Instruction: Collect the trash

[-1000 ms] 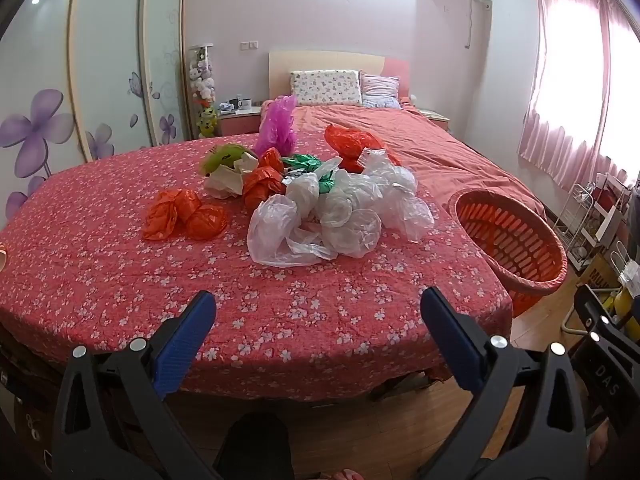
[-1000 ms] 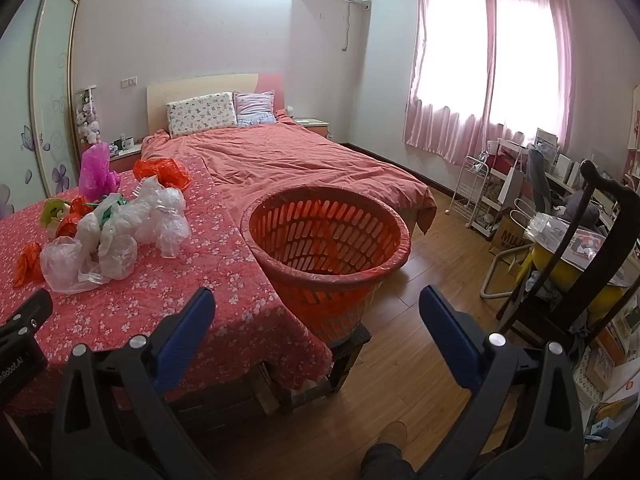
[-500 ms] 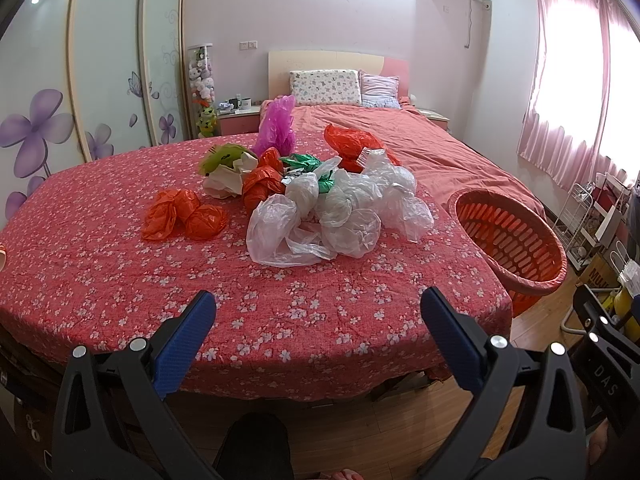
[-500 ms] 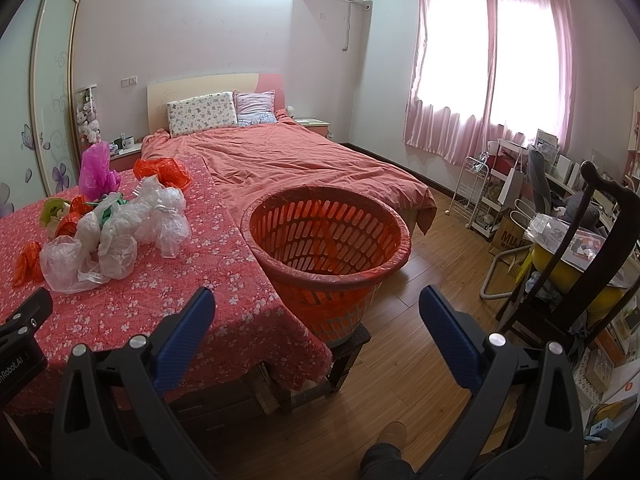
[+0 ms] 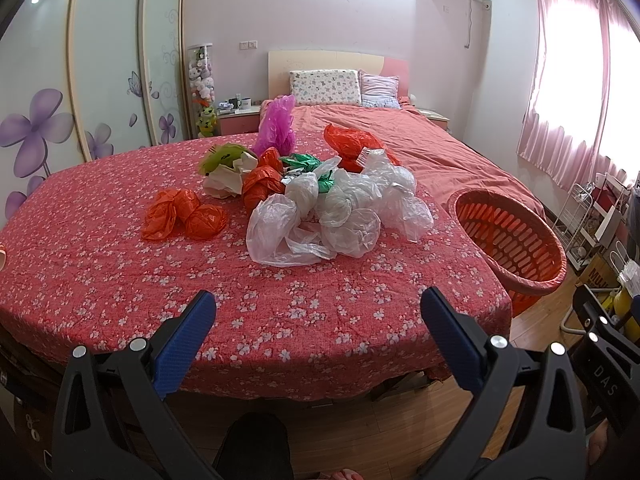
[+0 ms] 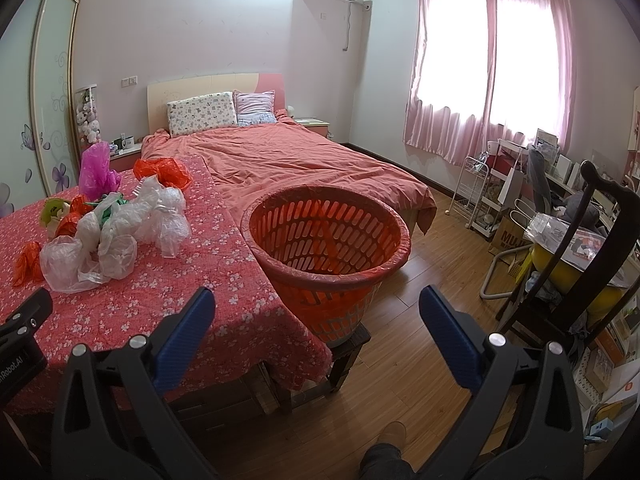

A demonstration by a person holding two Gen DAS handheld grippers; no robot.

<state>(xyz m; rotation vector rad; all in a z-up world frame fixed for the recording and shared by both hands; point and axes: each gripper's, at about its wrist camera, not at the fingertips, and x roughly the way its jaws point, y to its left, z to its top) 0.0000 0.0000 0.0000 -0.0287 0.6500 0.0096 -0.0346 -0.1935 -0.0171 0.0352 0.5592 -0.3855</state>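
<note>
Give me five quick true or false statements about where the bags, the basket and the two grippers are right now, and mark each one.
1. The orange basket holds several bags. False: only its slotted walls and liner show inside, no bags.
2. The clear plastic bags lie in a heap on the floral tablecloth. True.
3. The left gripper is shut on an orange bag. False: its fingers stand wide apart with nothing between them.
4. The right gripper is open and holds nothing. True.
5. The magenta bag sits at the near edge of the table. False: it stands at the far side, behind the heap.
</note>
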